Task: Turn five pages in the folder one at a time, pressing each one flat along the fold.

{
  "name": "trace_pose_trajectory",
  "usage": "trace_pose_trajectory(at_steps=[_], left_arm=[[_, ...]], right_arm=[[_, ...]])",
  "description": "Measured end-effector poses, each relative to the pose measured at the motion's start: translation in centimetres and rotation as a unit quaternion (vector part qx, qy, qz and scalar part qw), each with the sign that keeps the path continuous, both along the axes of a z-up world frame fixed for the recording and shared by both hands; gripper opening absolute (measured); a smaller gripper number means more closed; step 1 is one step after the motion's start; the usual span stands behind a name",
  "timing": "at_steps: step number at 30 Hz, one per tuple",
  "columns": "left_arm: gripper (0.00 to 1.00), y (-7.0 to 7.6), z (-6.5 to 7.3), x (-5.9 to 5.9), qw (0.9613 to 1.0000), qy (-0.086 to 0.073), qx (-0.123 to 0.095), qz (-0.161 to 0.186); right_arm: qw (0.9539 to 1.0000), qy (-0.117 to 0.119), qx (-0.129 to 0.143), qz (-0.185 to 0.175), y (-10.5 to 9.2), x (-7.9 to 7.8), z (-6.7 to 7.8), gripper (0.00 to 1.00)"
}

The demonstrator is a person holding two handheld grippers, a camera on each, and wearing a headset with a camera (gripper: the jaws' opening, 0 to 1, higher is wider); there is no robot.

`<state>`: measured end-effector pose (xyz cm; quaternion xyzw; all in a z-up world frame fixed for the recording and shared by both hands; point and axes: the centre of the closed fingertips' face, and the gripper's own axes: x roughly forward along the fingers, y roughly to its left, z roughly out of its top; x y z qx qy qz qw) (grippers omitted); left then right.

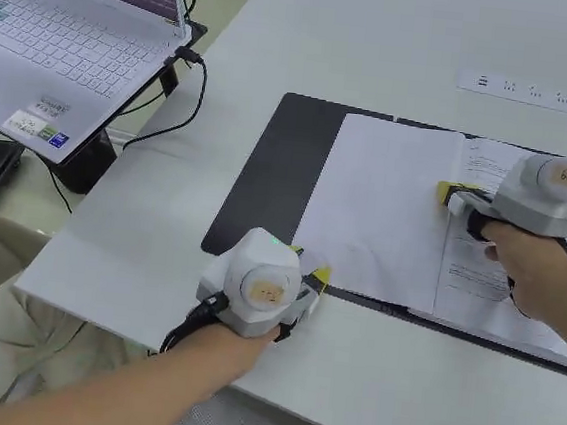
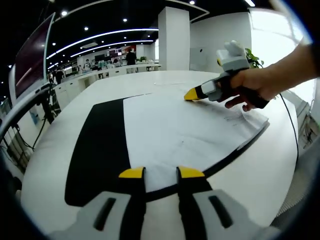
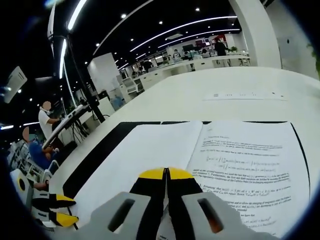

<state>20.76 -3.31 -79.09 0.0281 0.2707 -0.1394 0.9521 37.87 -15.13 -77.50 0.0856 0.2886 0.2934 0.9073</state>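
A black folder [image 1: 267, 171] lies open on the white table. A blank white turned page [image 1: 379, 207] covers its left half and a printed page [image 1: 478, 277] lies on the right. My right gripper [image 1: 449, 193] is shut, its yellow tips resting near the fold between the two pages [image 3: 197, 150]. In its own view the right gripper [image 3: 166, 174] has both jaws together above the paper. My left gripper [image 1: 316, 273] sits at the folder's near edge, by the blank page's front corner. In its own view the left gripper [image 2: 161, 173] stands open over the page edge [image 2: 160, 182], holding nothing.
An open laptop [image 1: 74, 37] on a stand sits at the far left with a black cable [image 1: 189, 93] trailing to the table. A white power strip [image 1: 536, 94] lies at the back right. The table's near edge [image 1: 103, 311] runs just below the left gripper.
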Motion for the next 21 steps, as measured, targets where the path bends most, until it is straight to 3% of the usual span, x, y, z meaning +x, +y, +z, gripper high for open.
trace_pose_trajectory(at_steps=[11, 21], left_arm=[[0.23, 0.1, 0.0, 0.1, 1.0000, -0.006, -0.002, 0.003], [0.23, 0.1, 0.1, 0.1, 0.9999, -0.009, -0.004, 0.006]], right_arm=[[0.9998, -0.003, -0.018, -0.010, -0.3, 4.6, -1.0, 0.00], [0.9980, -0.040, -0.049, -0.008, -0.2, 8.0, -1.0, 0.00]])
